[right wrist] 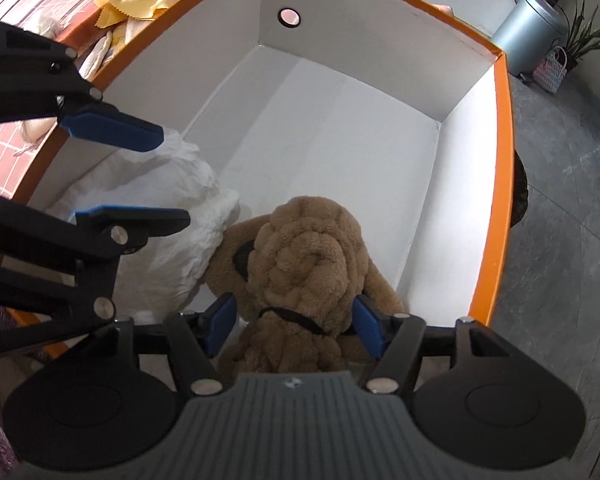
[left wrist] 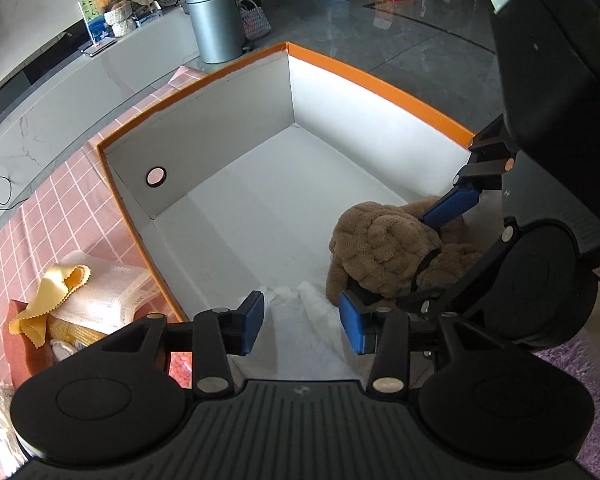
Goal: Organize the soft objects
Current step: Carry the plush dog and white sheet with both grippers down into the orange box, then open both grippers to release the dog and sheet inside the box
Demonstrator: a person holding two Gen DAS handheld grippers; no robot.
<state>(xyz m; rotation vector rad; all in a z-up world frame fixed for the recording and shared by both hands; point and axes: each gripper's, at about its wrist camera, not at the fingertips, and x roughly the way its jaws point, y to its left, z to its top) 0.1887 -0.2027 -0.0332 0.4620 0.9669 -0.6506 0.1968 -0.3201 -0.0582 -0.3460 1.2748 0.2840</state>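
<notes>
A brown plush dog lies at the near end of a white box with an orange rim. My right gripper straddles its neck from above. The jaws stand open, and white floor shows between the left pad and the fur. Beside the dog, a crumpled white soft bundle rests on the box floor. My left gripper hovers open over that white bundle, its pads clear of it. In the left wrist view the plush dog sits to the right, partly hiding the right gripper.
The box stands on a pink checked tablecloth. Left of it lie a yellow cloth and plastic-wrapped packets. The far half of the box floor is bare. A grey bin stands on the floor beyond, a purple rug nearby.
</notes>
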